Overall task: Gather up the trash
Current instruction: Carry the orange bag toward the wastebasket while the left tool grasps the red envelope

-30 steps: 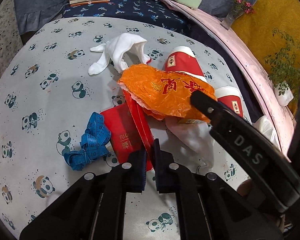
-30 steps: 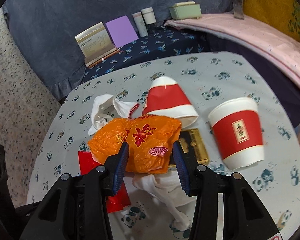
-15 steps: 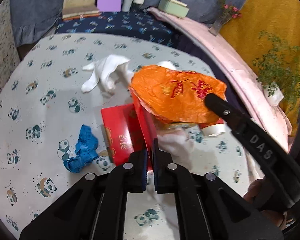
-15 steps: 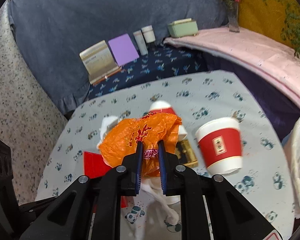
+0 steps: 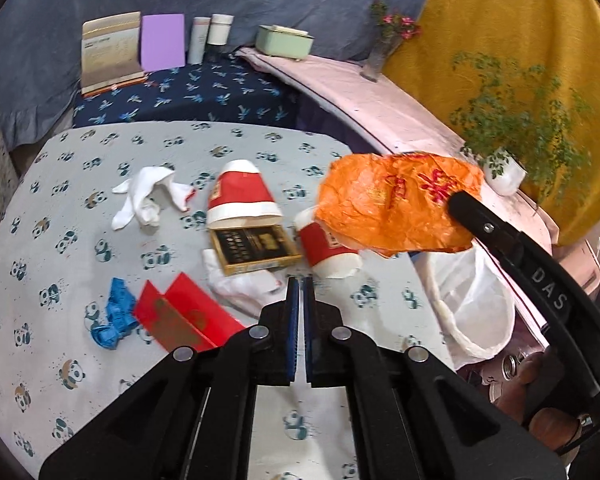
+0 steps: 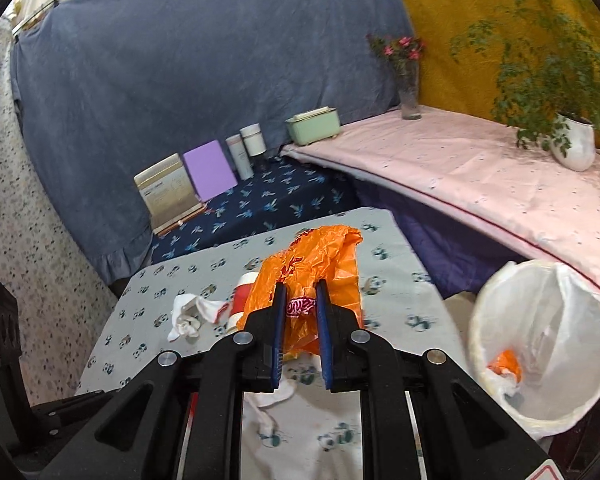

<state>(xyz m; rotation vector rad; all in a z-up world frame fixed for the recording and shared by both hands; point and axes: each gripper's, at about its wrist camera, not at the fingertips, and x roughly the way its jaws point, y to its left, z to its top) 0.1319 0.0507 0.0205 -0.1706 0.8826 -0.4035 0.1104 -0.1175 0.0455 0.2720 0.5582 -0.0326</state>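
My right gripper (image 6: pixel 299 304) is shut on a crumpled orange plastic bag (image 6: pixel 312 264) and holds it in the air above the panda-print table (image 6: pixel 384 236). The left wrist view shows that bag (image 5: pixel 396 208) hanging at the right from the right gripper (image 5: pixel 458 202). A white-lined trash bin (image 6: pixel 540 340) stands off the table's right edge, with an orange scrap inside. My left gripper (image 5: pixel 300 280) is shut with nothing in it, raised over the table near a red envelope (image 5: pixel 180 316).
On the table lie two red paper cups (image 5: pixel 240 196) (image 5: pixel 324 248), a black and gold box (image 5: pixel 256 248), white socks (image 5: pixel 148 196) (image 5: pixel 244 284) and a blue tape measure (image 5: pixel 114 320). Books, bottles, a green box and potted plants stand on the shelves behind.
The right gripper closed on the orange bag and lifted it up and right, uncovering the box and a cup. The left gripper closed fully and rose away from the red envelope.
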